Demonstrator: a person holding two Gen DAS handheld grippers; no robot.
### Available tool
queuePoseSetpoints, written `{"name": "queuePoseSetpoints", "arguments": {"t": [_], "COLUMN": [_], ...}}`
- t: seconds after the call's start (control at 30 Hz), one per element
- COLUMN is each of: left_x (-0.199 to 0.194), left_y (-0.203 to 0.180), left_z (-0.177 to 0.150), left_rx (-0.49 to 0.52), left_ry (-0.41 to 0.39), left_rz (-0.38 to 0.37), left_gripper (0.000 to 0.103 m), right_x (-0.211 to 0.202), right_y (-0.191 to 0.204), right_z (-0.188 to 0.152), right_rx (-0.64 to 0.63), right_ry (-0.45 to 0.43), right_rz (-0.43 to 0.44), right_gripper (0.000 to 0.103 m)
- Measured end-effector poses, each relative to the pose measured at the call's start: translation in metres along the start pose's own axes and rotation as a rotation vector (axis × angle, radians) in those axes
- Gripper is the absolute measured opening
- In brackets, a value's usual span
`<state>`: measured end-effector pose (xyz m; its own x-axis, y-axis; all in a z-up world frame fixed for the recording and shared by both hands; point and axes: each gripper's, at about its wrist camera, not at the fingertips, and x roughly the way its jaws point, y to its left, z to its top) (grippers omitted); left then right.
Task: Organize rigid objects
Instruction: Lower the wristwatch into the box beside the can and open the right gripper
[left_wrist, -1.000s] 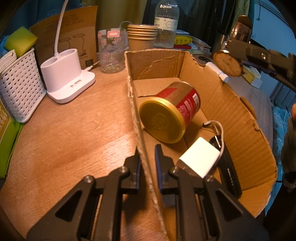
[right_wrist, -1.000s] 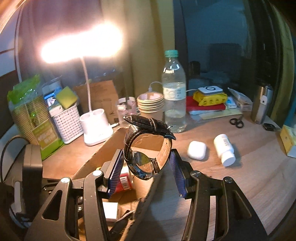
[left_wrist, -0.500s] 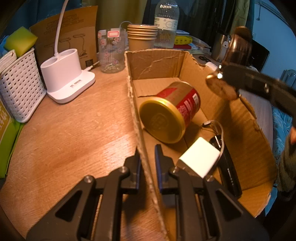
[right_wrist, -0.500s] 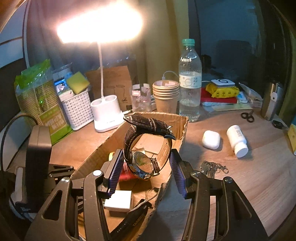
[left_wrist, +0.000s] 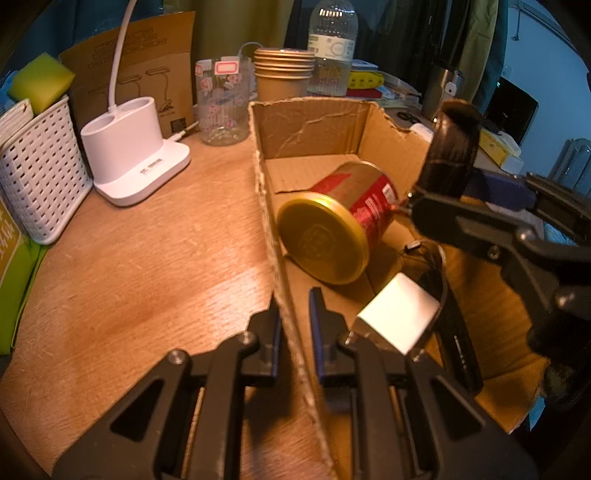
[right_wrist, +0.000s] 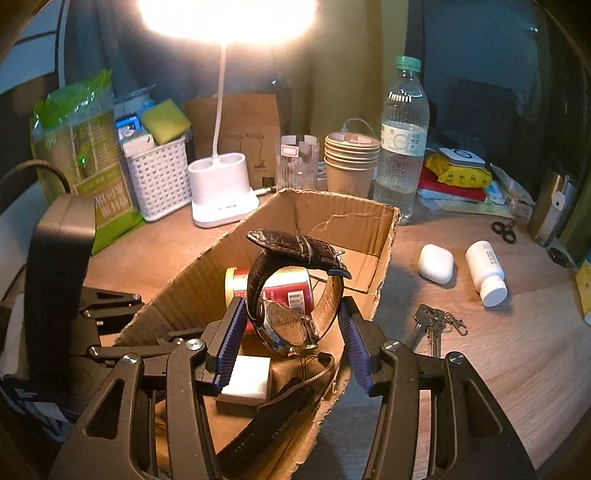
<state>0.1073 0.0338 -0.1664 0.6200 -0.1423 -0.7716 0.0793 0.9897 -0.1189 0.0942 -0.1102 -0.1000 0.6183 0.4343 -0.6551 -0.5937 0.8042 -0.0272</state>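
The right tool (right_wrist: 291, 328) is clamped on a watch (right_wrist: 291, 295), held above the open box (right_wrist: 343, 218) — over the red can (left_wrist: 336, 229) and white cube (left_wrist: 399, 314) lying inside. The left tool (left_wrist: 293, 328) pinches the box's near wall. Keys (right_wrist: 432, 325) lie on the bench (left_wrist: 147, 258).

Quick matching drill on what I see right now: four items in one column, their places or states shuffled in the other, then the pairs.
1. wristwatch
2. red can
3. key bunch
4. cardboard box

A. lying on its side inside the box
B. on the table, outside the box
C. held in the right claw
D. side wall between the left claw's fingers

Pairs: 1-C, 2-A, 3-B, 4-D
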Motion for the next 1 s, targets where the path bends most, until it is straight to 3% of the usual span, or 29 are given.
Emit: {"name": "queuePoseSetpoints", "arguments": {"t": [0.53,1.0], "left_x": [0.000,0.000], "left_y": [0.000,-0.001], "left_z": [0.000,0.000], "left_rx": [0.000,0.000], "left_ry": [0.000,0.000], "left_rz": [0.000,0.000], "left_gripper": [0.014,0.014], "right_x": [0.010,0.002], "right_y": [0.013,0.013], "right_z": [-0.003,0.000], "right_rx": [-0.083,-0.072], "right_ry": [0.064,0.052], "right_rz": [-0.074,-0.060], "right_gripper": [0.057,0.060]}}
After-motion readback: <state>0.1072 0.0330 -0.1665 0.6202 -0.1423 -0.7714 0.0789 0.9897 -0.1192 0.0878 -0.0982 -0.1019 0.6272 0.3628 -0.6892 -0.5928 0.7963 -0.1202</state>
